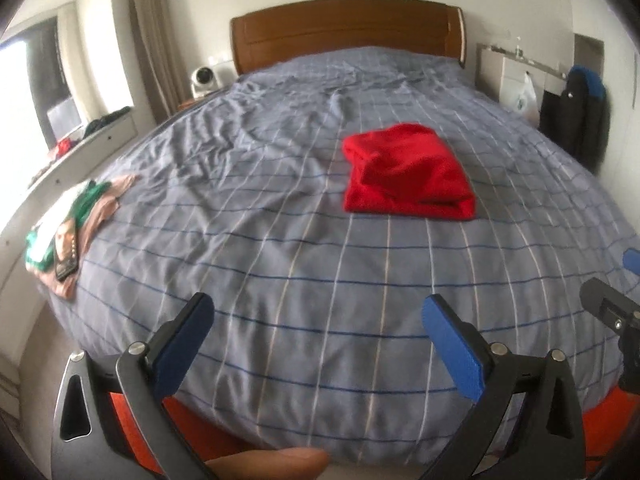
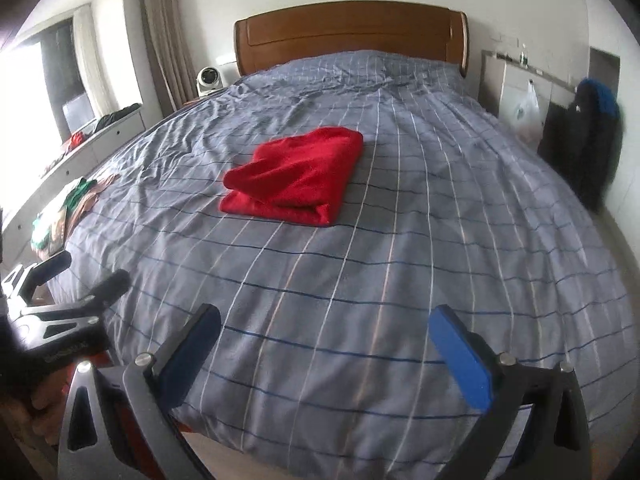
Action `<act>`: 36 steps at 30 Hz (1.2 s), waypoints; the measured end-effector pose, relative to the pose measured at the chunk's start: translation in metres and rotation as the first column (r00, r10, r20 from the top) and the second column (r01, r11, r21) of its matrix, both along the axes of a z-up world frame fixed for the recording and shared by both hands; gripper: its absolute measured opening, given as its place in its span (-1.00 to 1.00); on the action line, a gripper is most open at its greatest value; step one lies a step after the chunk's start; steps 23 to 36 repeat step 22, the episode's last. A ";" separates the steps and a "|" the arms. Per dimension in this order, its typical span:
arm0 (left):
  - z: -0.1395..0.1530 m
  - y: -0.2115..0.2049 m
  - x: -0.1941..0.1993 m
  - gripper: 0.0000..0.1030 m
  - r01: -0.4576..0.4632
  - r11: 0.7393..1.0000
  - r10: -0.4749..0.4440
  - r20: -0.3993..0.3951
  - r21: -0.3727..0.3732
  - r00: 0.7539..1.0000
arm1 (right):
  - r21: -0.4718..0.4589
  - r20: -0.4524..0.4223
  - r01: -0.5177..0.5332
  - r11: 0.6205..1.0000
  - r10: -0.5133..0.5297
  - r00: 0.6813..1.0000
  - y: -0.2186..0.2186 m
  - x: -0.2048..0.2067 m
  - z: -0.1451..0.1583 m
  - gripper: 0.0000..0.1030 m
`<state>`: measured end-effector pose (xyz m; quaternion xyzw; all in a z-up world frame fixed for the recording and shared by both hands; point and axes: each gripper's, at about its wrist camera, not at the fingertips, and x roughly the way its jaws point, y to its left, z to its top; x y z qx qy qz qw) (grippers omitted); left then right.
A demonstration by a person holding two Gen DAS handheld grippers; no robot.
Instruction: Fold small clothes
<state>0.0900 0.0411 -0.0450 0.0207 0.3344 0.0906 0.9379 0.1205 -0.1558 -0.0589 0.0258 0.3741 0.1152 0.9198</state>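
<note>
- Red folded garment [image 1: 408,174] lies flat on the bed [image 1: 280,264], around the middle of the cover and slightly toward its right edge in the left wrist view; nothing touches it.
- Grey-blue checked cover spreads over the whole bed, creased toward the wooden headboard [image 1: 344,32].
- Left gripper [image 1: 316,320] hangs over the foot edge of the bed with its jaws spread wide and only the cover showing between them; it is well apart from the red garment.
- Right gripper [image 2: 326,330] also sits over the foot edge, jaws spread wide and holding nothing, well apart from the garment.
- In the right wrist view the left gripper shows at the lower left, near the foot corner.
- At the left edge of the bed lies a small pile of clothes [image 1: 76,224] in green, white and pink.
- A fingertip [image 1: 272,462] of the person shows at the bottom of the left wrist view.
- A small white fan [image 1: 204,80] stands beside the headboard.
</note>
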 end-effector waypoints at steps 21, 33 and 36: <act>0.003 -0.005 -0.005 0.99 0.020 1.000 -0.020 0.033 0.000 0.999 | -0.066 0.018 0.028 0.997 -0.027 0.999 0.008 -0.003 0.002 0.99; 0.004 -0.007 -0.006 0.99 0.017 1.000 -0.017 0.043 0.010 0.999 | -0.061 0.018 0.026 0.998 -0.025 1.000 0.008 -0.003 0.002 0.99; 0.004 -0.007 -0.006 0.99 0.017 1.000 -0.017 0.043 0.010 0.999 | -0.061 0.018 0.026 0.998 -0.025 1.000 0.008 -0.003 0.002 0.99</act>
